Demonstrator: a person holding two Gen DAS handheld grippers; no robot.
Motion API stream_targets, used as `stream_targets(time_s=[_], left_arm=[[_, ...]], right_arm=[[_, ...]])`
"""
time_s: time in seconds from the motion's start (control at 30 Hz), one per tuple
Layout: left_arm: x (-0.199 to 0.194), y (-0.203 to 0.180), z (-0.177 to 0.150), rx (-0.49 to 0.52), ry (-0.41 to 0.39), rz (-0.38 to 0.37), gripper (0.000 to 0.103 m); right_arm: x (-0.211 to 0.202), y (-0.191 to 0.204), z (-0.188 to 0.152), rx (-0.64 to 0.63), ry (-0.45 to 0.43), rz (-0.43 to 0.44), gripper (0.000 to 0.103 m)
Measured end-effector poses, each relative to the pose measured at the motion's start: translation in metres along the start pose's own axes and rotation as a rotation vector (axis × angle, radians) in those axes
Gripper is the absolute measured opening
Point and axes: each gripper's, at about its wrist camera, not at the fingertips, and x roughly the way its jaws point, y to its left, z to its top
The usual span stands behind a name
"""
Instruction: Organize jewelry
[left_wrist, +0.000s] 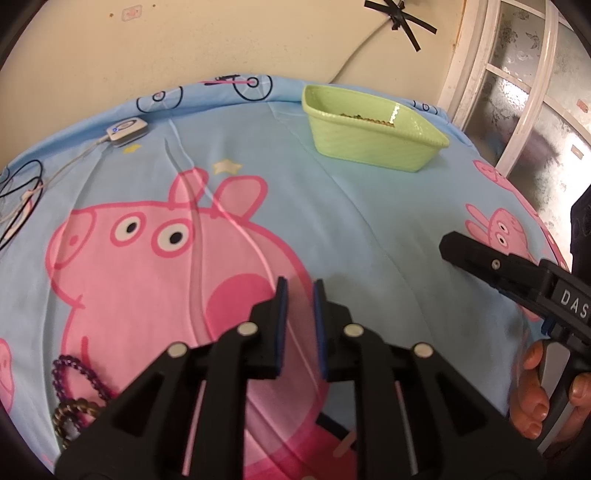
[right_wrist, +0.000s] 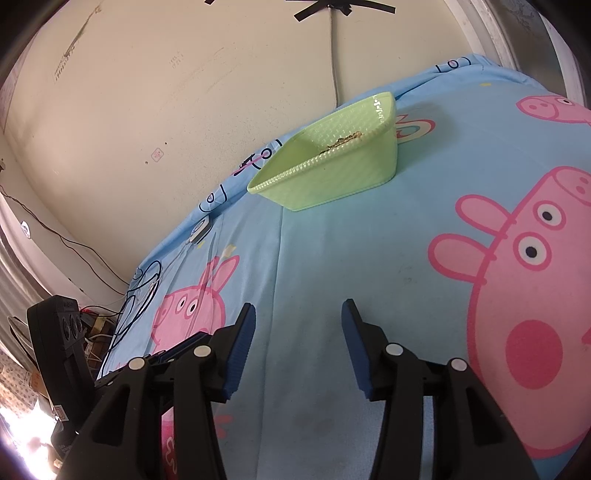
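A light green plastic basket (left_wrist: 373, 140) stands at the far side of the blue cartoon-pig bedsheet (left_wrist: 351, 221); a brownish bead piece lies inside it (left_wrist: 369, 118). It also shows in the right wrist view (right_wrist: 332, 173). A purple bead bracelet (left_wrist: 74, 373) and a brown bead bracelet (left_wrist: 74, 413) lie on the sheet at the lower left of the left wrist view, left of my left gripper (left_wrist: 300, 295), whose jaws stand narrowly apart and empty. My right gripper (right_wrist: 297, 314) is wide open and empty above the sheet; it shows at the right of the left wrist view (left_wrist: 480, 258).
A small white device with a cable (left_wrist: 127, 130) lies near the sheet's far left edge. A cream wall (left_wrist: 221, 37) rises behind the bed, and a white window frame (left_wrist: 517, 92) is at the right. A black device (right_wrist: 55, 350) and wires sit off the bed's left side.
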Motion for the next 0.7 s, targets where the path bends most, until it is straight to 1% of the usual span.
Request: stream_targets(time_s=[0.07, 0.3, 0.33, 0.4, 0.47, 0.7], left_arm=[[0.0002, -0.0014, 0.0001, 0.007, 0.000, 0.001, 0.017], [0.0001, -0.0009, 0.0006, 0.000, 0.000, -0.008, 0.017], [0.0000, -0.0010, 0.0006, 0.000, -0.001, -0.009, 0.018], [-0.0001, -0.0017, 0.0004, 0.003, -0.001, -0.020, 0.023], [-0.0004, -0.0029, 0.0004, 0.008, -0.003, -0.018, 0.025], [-0.0011, -0.0011, 0.0005, -0.009, -0.006, -0.011, 0.026]], right_arm=[[-0.0002, 0.0005, -0.0006, 0.001, -0.001, 0.001, 0.024], [0.0000, 0.0019, -0.0011, 0.000, 0.002, -0.005, 0.024], [0.0001, 0.0023, -0.0012, 0.000, 0.002, -0.007, 0.024], [0.0007, 0.0025, -0.0010, -0.001, 0.004, -0.008, 0.024], [0.0015, 0.0030, -0.0010, -0.002, 0.005, -0.011, 0.025], [0.0024, 0.0027, -0.0001, -0.004, 0.007, -0.012, 0.025]])
